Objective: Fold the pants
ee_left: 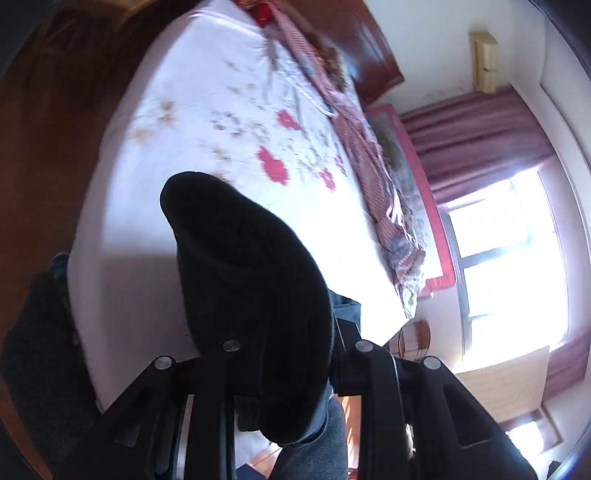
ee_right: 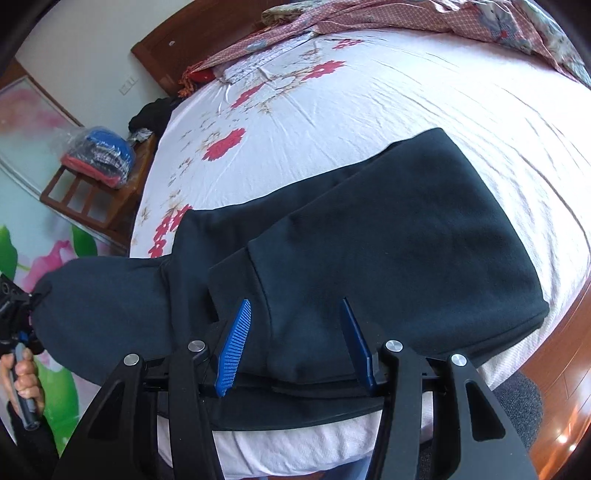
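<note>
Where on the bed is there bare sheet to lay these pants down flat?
Bare white floral bedsheet lies between the dark fleece pants and the rumpled red patterned quilt at the far edge. The near edge is crowded: pants cover it.

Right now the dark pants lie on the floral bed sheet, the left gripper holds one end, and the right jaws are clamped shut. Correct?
Not quite: the right gripper has its jaws apart over the pants, as the right wrist view shows. The left gripper does hold one end, over the floral sheet.

A bed under a white sheet printed with red flowers carries dark pants near its front edge and a rumpled pink patterned quilt along the far side
</note>
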{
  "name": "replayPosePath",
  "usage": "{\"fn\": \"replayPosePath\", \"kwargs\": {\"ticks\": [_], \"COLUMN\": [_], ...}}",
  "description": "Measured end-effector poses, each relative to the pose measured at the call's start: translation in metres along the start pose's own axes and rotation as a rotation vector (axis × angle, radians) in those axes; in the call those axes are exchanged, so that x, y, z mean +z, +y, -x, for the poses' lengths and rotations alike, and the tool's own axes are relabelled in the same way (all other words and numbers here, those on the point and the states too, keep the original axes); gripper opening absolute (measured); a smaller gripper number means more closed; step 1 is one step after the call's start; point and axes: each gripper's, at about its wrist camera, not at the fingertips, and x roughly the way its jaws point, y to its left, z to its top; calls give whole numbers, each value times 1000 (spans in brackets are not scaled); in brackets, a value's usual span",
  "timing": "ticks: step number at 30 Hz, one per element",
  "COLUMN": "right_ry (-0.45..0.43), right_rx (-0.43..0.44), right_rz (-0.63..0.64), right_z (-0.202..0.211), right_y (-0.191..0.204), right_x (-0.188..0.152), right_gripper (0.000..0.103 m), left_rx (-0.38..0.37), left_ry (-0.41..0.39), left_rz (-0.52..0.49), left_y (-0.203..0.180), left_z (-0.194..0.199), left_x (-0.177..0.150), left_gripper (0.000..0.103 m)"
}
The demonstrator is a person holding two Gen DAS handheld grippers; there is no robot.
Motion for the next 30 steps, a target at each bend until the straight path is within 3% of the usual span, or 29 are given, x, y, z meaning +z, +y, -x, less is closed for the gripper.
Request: {"fn": "replayPosePath", "kwargs": {"ticks": [4, 8, 11, 13, 15, 17, 19, 21, 23, 26, 27, 30], "right_ry": [-42, -93, -120, -142, -166, -181, -196, -211, -223, -233, -221, -172], "right_rx": [21, 49, 37, 41, 16, -5, -23, -29, -18, 111, 129, 172], "right_rz": [-103, -213, -286, -344, -401, -451, -477, -469, -431, -362, -338, -333], "right_z": [16, 35, 47, 54, 61, 67, 73, 79, 83, 83, 81, 64], "right_y": [-46, -94, -124, -143, -160, -175, -182, -182, -173, -146, -135, -115], "right_x": [-10, -25, -34, -40, -46, -50, -52, -51, -48, -36, -32, -22], "right_gripper": [50, 50, 50, 50, 50, 50, 50, 50, 50, 50, 50, 50], "left_rx": [-52, -104, -104, -48, 12, 66, 66, 82, 25, 27, 59, 159], "left_ry": [76, 193, 273, 301, 369, 452, 534, 533, 511, 356, 293, 208], "left_rz": [-171, -277, -376, -439, -485, -458, -459, -550, -603, -652, -640, -523], "left_y": [-89, -148, -180, -196, -196, -185, -181, -189, -193, -169, -152, -102], "left_z": [-46, -91, -152, -193, -244, -288, -307, -292, -255, -175, -145, -113], "left_x": [-7, -9, -37, -59, -85, -102, -131, -147, -151, -130, -122, -81], "left_gripper": [23, 23, 23, 24, 32, 52, 63, 71, 83, 98, 99, 100]}}
